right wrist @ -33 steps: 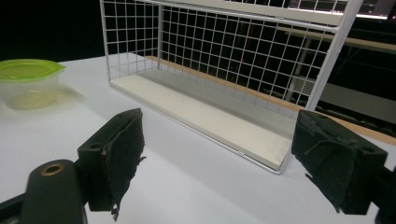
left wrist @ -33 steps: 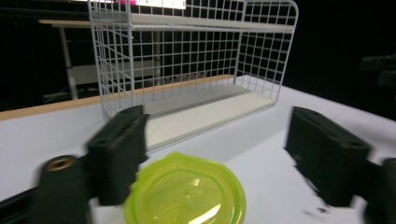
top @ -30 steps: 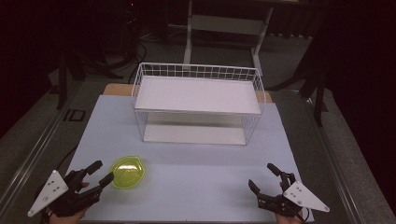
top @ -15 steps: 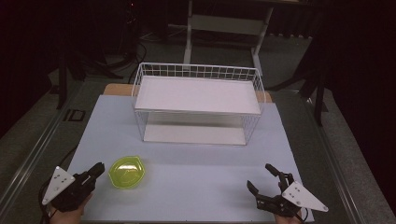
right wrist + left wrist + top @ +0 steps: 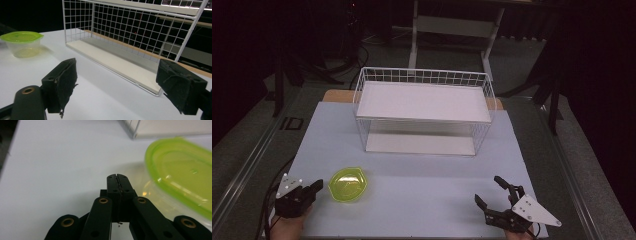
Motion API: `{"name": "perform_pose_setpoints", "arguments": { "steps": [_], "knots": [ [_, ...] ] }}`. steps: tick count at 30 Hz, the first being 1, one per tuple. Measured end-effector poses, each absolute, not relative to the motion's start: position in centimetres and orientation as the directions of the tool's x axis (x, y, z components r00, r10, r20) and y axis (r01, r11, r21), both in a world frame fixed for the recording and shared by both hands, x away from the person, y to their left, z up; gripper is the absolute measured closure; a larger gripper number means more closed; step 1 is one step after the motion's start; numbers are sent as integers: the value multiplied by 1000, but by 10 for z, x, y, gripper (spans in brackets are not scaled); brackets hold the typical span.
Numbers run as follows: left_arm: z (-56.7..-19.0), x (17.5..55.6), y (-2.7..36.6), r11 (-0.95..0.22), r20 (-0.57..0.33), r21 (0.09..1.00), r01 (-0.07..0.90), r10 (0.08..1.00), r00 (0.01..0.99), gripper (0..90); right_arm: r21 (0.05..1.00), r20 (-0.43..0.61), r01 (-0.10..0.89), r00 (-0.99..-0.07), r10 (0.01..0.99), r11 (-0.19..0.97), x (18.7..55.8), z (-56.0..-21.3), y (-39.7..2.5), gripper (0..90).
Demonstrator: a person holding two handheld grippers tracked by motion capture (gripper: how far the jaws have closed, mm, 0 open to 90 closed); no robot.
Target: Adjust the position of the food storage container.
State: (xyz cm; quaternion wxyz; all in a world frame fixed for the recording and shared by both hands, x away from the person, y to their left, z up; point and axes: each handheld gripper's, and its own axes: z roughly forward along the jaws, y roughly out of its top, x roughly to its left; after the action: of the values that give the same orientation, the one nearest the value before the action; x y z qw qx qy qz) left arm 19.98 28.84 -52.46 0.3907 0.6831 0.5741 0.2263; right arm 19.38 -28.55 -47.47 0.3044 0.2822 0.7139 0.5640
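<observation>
Tub: a clear tub (image 5: 348,184) with a green lid (image 5: 183,173) sits near the bench's front left corner, closed and upright, well clear of the rack (image 5: 424,112).
Left gripper: the left gripper (image 5: 314,187) rests just left of the tub at the front edge; its own view shows the jaws pressed together with nothing between them, the tips beside the tub's wall and not touching it.
Right gripper: the right gripper (image 5: 492,192) sits near the front right corner, jaws spread wide and empty, looking across the bench (image 5: 422,185) toward the rack and the distant tub (image 5: 22,43).
Rack: a white wire rack with two shelves stands at the back middle of the bench, both shelves bare.
Risk, shove: with the jaws closed, any push forward would likely nudge the light tub along the smooth bench instead of gripping it.
Risk, lid: the lid overhangs the tub wall; a pinch on the lid rim alone could pop it off or let the tub swing and drop.
Risk, crush: the thin wall would probably flex under a hard squeeze and slip out.
Risk, rack: the wire front and the upper shelf could catch the tub or the jaws on the way in.
</observation>
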Motion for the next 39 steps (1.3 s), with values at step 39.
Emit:
{"name": "perform_pose_setpoints", "arguments": {
  "steps": [39],
  "knots": [
    [-525,233,227,-160,-214,720,675,874,436,899,980,-108,59,-651,751,192,193,-473,-290,167]
  ]
}}
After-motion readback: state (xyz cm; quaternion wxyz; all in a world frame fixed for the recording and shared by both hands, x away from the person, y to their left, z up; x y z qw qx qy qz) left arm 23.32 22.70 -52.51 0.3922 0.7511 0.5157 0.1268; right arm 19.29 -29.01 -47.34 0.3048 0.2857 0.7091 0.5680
